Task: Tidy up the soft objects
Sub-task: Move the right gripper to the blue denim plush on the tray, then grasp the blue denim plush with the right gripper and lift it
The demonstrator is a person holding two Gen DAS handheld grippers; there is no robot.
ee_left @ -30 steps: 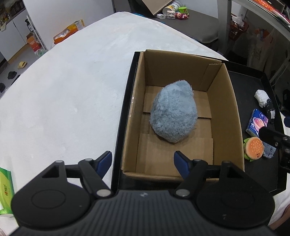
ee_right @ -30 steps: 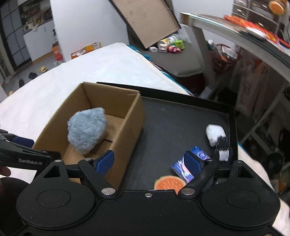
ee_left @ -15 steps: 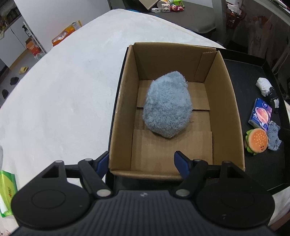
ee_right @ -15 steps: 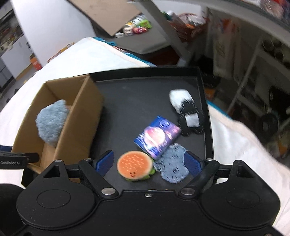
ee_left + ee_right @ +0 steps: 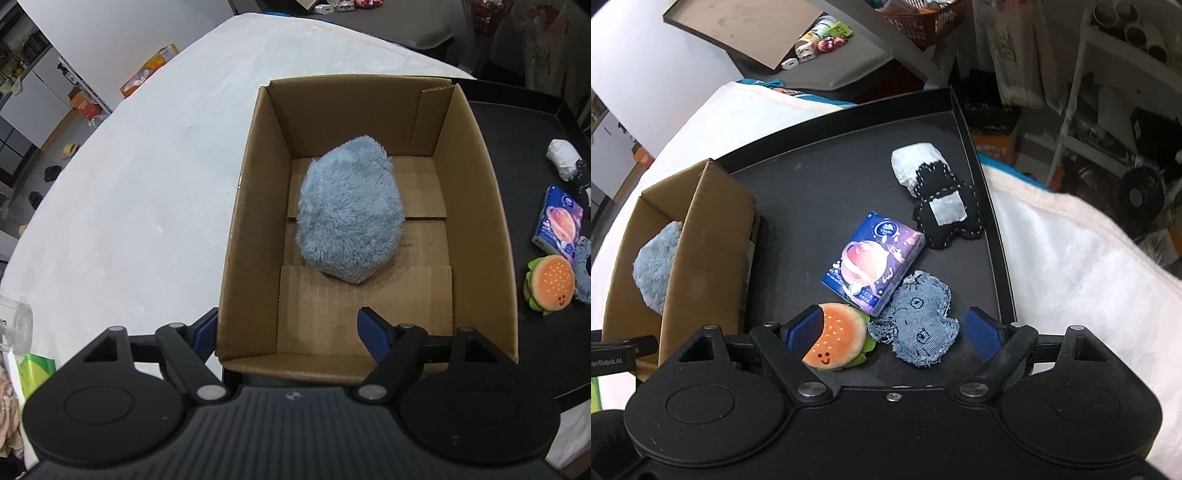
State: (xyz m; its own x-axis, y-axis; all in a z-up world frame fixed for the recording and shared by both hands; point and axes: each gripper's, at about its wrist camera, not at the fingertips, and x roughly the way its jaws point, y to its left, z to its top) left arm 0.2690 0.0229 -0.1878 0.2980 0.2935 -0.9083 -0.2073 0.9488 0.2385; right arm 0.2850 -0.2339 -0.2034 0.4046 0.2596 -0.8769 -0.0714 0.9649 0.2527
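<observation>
Left wrist, then right: soft toys, box and tray.
Your left tongs (image 5: 288, 328) were opening astride the cardboard box (image 5: 476, 206) corner, blue plush (image 5: 349, 214) inside. Your right tongs (image 5: 895, 332) gaped, empty, over burger plush (image 5: 836, 343) and denim patch (image 5: 919, 325) on the black tray (image 5: 820, 177).

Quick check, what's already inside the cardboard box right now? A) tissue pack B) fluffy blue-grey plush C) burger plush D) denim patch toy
B: the fluffy blue-grey plush lies on the floor of the cardboard box; the burger plush, denim patch toy and tissue pack lie outside it on the black tray.
</observation>
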